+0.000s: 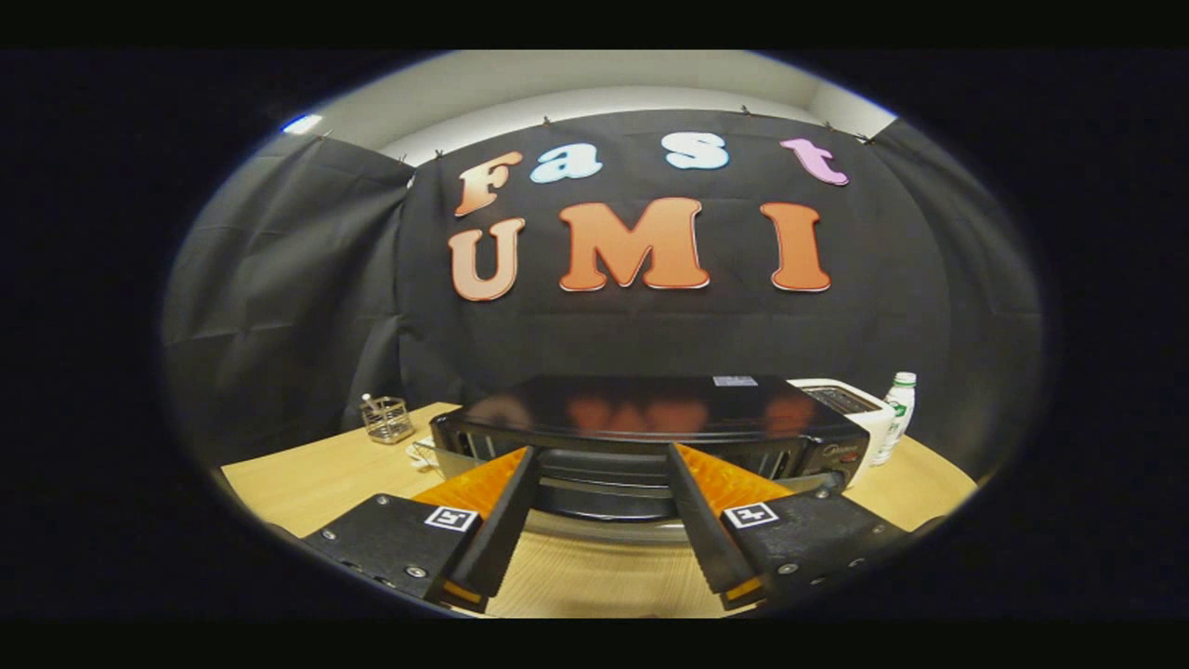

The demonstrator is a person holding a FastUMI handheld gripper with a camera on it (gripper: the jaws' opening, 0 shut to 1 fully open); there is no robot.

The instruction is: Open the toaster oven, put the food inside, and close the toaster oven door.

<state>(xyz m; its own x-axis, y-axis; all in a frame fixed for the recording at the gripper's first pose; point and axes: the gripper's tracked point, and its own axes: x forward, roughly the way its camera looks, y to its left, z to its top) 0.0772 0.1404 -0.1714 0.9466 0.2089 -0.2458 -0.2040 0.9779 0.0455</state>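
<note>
One glossy black toaster oven (650, 413) is sitting on the pale wooden table (307, 478), its long axis running crosswise, front facing the tongs (602, 465). The tongs are reaching level, fingers spread apart, empty, tips at the oven's front. One white bottle (897, 415) and one wire basket (386, 419) are flanking it.

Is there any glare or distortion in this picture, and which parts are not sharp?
Gripper view: fisheye bends the wooden table edge; the toaster oven has a glossy top mirroring orange from the wall; the open claw looks sharp; the bottle is slightly soft.
</note>
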